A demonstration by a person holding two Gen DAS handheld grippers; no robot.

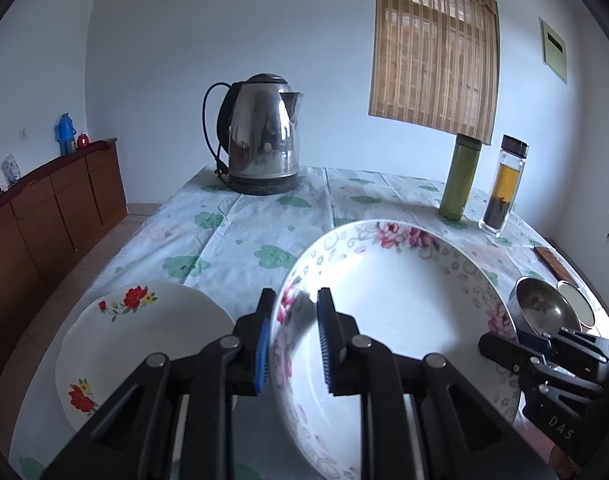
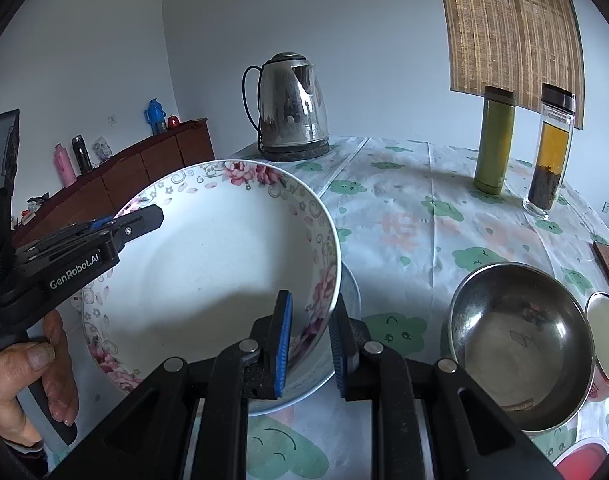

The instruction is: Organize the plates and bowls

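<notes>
A large white bowl with pink flowers (image 1: 392,296) (image 2: 208,264) hangs a little above the table, held by both grippers at opposite sides. My left gripper (image 1: 295,320) (image 2: 122,226) is shut on the bowl's left rim, which runs between its blue pads. My right gripper (image 2: 312,344) (image 1: 500,346) is shut on the rim at the bowl's right. A white plate with red flowers (image 1: 144,340) lies on the table; in the right wrist view its edge (image 2: 350,292) shows just under the bowl. A steel bowl (image 2: 520,344) (image 1: 544,308) sits to the right.
A steel kettle (image 1: 264,144) stands at the table's far side. A green flask (image 1: 460,180) and a glass tea bottle (image 1: 504,188) stand at the far right. A white mug (image 2: 608,344) sits beside the steel bowl. A wooden sideboard (image 1: 56,208) runs along the left wall.
</notes>
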